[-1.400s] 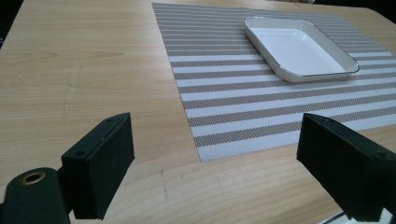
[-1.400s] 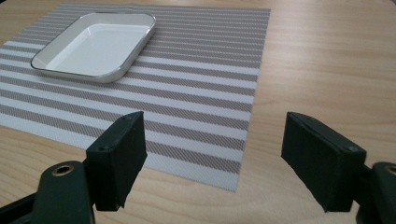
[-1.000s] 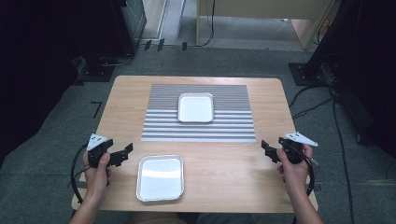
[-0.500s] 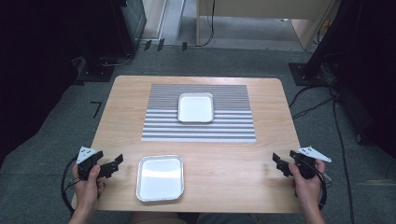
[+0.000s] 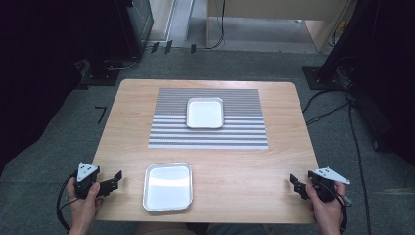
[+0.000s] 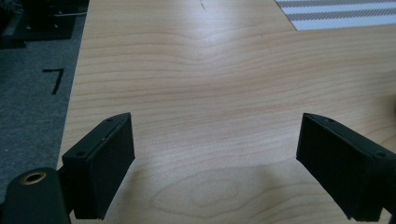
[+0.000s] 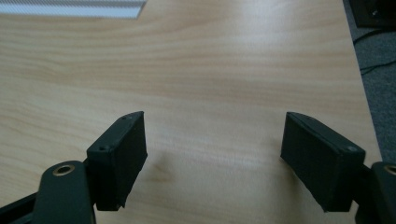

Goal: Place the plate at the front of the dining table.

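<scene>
Right now both grippers sit low at the near corners of the wooden table (image 5: 235,166), each held in one of the person's hands. On the person's left, the left gripper (image 5: 116,179) rests at the near left corner, its black jaws spread wide and pointing toward the near tray (image 5: 168,186), a shallow metal tray with a pale inside that lies just beside it on bare wood, not touching. From the left gripper view those jaws (image 6: 215,172) stand far apart with nothing but wood grain between them, and a corner of the striped mat (image 6: 341,13) shows at the top right. Across the table, the right gripper (image 5: 294,184) sits at the near right corner, well apart from the near tray, jaws likewise spread and holding nothing; in the right gripper view (image 7: 212,158) only wood lies between them. A second metal tray, the far tray (image 5: 205,113), sits on the grey-and-white striped mat (image 5: 244,134) toward the far side of the table, well away from both grippers. Grey floor surrounds the table, with black cables (image 5: 359,142) trailing along the right.
</scene>
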A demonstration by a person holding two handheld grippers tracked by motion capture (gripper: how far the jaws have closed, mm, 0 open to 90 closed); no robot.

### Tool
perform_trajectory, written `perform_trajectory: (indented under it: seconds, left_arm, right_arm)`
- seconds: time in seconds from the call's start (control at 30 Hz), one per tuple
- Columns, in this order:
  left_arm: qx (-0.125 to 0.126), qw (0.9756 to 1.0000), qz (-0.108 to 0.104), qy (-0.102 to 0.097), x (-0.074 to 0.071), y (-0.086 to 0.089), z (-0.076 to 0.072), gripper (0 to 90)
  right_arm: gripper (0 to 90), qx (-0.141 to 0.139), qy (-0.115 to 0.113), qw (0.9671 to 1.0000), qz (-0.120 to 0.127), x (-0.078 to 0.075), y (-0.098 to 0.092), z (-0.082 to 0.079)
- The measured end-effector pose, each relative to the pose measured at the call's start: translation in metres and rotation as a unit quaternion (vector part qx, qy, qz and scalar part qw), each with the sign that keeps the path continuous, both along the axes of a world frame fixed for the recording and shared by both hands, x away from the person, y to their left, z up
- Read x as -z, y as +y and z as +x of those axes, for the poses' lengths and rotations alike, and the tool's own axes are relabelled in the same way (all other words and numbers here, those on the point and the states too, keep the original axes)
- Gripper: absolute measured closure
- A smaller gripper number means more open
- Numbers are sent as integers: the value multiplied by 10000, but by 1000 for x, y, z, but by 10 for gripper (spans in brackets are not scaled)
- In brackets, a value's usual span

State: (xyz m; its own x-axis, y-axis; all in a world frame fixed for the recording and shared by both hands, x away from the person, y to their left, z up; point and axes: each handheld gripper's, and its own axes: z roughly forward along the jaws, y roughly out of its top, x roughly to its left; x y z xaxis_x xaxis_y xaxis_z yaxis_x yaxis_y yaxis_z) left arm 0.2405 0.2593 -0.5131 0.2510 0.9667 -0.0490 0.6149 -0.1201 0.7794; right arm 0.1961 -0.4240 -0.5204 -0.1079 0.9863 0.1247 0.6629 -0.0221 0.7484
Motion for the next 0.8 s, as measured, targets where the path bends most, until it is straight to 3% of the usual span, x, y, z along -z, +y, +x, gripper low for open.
perform_trajectory:
  seconds: [0.1,0.23,0.33,0.4,0.43,0.8]
  left_arm:
    - [29,9999,147,3,1,-1,-2,112]
    - [130,9991,392,75,4,-6,-1,113]
    - [171,9982,557,140,4,-10,-1,115]
    - [202,9983,498,207,5,-9,0,120]
    - [204,9988,338,305,5,-6,2,120]
    - [228,9987,351,306,5,-6,3,116]
  right_arm:
    - [228,30,-3,9999,-108,3,1,-4]
    - [223,68,26,9985,-537,4,9,-6]
    - [218,69,55,9988,-473,4,10,-6]
    - [214,61,54,9988,-478,4,10,-6]
    - [211,54,55,9988,-477,4,10,-6]
    - [180,-9,72,9988,-483,5,11,-5]
